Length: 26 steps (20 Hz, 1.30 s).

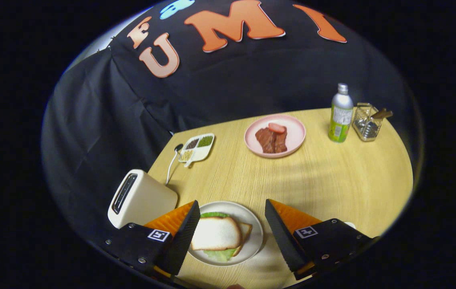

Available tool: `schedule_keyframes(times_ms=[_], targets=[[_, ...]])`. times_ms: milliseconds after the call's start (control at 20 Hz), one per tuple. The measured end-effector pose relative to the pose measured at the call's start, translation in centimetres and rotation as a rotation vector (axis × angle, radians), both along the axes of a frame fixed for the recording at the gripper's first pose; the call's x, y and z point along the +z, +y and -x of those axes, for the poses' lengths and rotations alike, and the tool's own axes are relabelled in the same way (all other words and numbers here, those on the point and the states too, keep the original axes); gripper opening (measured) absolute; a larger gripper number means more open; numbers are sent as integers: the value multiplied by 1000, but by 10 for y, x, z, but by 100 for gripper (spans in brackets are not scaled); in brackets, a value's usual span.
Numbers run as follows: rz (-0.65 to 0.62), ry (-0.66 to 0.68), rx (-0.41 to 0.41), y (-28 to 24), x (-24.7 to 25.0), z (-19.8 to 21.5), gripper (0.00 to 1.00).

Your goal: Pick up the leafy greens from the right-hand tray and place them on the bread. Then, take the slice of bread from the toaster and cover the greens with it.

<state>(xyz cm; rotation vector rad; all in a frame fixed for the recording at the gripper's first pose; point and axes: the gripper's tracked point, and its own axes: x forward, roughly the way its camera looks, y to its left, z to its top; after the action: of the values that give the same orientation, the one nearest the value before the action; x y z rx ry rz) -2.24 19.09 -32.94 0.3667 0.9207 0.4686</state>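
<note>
Bread [216, 233] flat over greens [219, 253], fingers [185, 237] spread

Wooden table [332, 180], light grain. On it, towards the far edge: one pink plate [298, 138] carrying brown meat slices [271, 140] with a small pink piece [277, 128] on top. To its side, one white divided dish [207, 149] holding dark, green and yellowish grains in separate compartments. On the plate's other side, one upright bottle [341, 114], green label, silver cap. Just beside the bottle, one wire basket [366, 122] with a brown-handled item inside.
</note>
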Motion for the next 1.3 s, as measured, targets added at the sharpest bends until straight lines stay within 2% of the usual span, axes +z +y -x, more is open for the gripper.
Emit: schedule_keyframes(times_ms=[200, 500, 600, 850, 1300], targets=[[35, -174, -95, -36, 54, -32, 99], [75, -384, -210, -88, 137, -53, 99], [91, -463, -210, -96, 161, -56, 98], [235, -601, -204, -119, 188, -50, 98], [312, -834, -273, -137, 270, -41, 99]])
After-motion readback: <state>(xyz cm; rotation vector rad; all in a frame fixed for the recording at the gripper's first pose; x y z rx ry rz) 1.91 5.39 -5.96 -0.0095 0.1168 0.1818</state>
